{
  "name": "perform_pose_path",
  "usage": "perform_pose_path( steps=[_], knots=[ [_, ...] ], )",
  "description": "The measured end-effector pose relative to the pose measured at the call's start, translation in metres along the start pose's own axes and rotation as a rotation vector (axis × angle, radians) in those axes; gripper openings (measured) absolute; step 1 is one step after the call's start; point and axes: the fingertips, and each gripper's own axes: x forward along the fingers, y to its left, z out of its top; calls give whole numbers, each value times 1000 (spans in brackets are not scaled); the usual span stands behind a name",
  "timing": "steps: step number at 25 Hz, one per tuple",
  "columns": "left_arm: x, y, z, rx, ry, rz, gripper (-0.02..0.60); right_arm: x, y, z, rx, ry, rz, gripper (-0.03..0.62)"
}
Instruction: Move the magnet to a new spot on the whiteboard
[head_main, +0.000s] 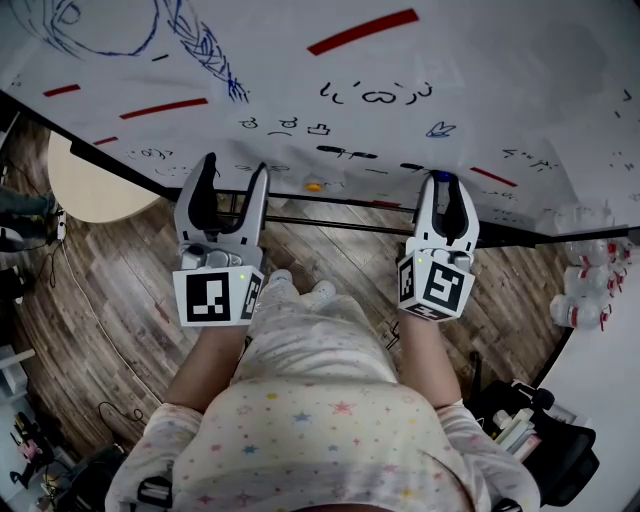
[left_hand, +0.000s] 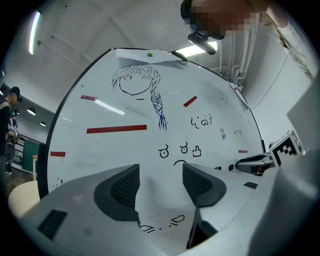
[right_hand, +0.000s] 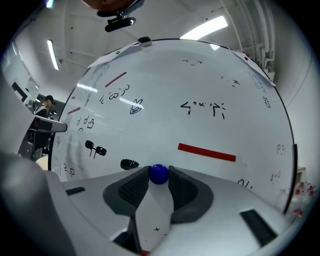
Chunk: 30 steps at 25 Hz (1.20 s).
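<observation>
Fig.: magnet (right_hand: 159, 173) is pinched at R gripper (right_hand: 159, 178) tips (L gripper (left_hand: 161, 176) agape, empty); it should be lifted squarely off whiteboard (right_hand: 210, 90).

1. The premises are presenting as an office-type workroom rather than a home.
2. A large whiteboard (head_main: 480, 90) is filling much of the view, carrying marker doodles (head_main: 375, 95) and red strips (head_main: 362, 31).
3. Strip lights (right_hand: 202, 27) are running along a plain white ceiling (right_hand: 165, 20).
4. Wood-pattern flooring (head_main: 110, 290) is lying underfoot.
5. A round pale desk (head_main: 85, 185) is standing near the board.
6. A person (left_hand: 9, 125) is standing in the background.
</observation>
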Motion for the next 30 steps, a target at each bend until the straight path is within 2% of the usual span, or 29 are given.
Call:
perform_pose_path(
  steps=[10, 30],
  knots=[
    [-6, -1, -2, -11, 4, 1, 250, -1, 0, 1, 22, 27, 17, 123],
    [-28, -11, -3, -15, 3, 3, 250, -30, 3, 12, 49, -21, 58, 123]
  ],
)
